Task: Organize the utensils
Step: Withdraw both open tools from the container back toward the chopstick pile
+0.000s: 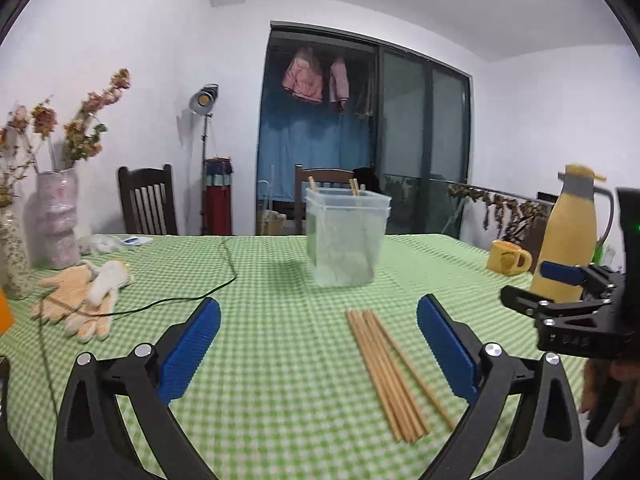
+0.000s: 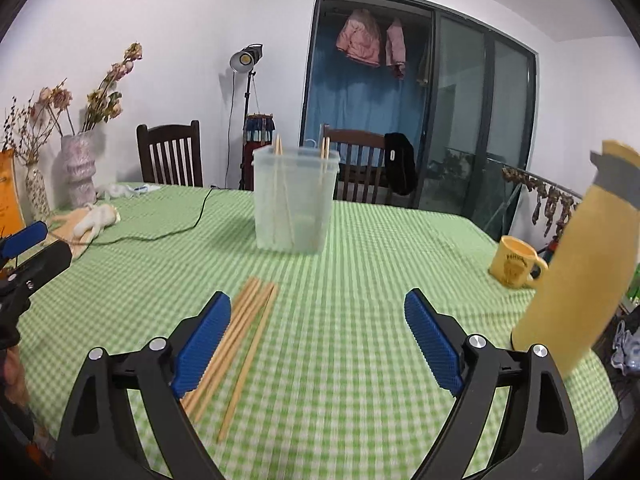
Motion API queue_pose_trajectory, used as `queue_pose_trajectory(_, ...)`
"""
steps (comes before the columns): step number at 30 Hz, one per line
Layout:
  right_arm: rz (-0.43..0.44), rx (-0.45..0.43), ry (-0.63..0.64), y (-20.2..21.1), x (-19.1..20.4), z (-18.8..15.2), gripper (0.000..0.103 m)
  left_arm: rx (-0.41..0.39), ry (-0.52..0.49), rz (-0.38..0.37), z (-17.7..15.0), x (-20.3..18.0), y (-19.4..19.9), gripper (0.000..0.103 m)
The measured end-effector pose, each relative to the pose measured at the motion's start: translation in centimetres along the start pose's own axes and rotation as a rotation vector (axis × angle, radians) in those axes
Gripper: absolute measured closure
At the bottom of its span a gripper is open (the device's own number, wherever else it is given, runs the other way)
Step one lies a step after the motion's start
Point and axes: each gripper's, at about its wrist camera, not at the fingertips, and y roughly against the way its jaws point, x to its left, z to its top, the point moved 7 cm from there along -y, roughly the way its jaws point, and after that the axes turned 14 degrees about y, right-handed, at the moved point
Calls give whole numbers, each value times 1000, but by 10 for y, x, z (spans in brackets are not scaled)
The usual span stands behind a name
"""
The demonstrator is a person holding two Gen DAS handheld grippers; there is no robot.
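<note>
Blk hand-held gripper, blue pads.

Yellow thermos cut off at frame edge; chopstick ends hidden behind hand-held gripper finger.

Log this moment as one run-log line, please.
left gripper: open, empty | right gripper: open, empty | chopsticks: bundle on table | clear bin: some chopsticks inside
</note>
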Motion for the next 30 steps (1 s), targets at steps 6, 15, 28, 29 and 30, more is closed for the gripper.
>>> queue_pose_trajectory(6, 20, 8, -41, 20, 17, -30, 18, -19, 2, 20, -24, 5, 29, 8)
queue_pose_trajectory(15, 12, 6, -49, 50, 50, -70, 18, -65, -100, 48, -53, 8, 64, 8)
queue_pose_trajectory(28, 4, 11, -36, 58, 56, -85, 18, 33, -66, 39, -83, 21, 65, 8)
queue_pose_trajectory(29, 6, 14, -35, 57, 56, -87, 18, 41, -66, 35, -84, 21, 63, 8)
queue_pose_trajectory(30, 9, 18, -33, 57, 56, -87, 18, 50, -67, 32, -84, 21, 61, 8)
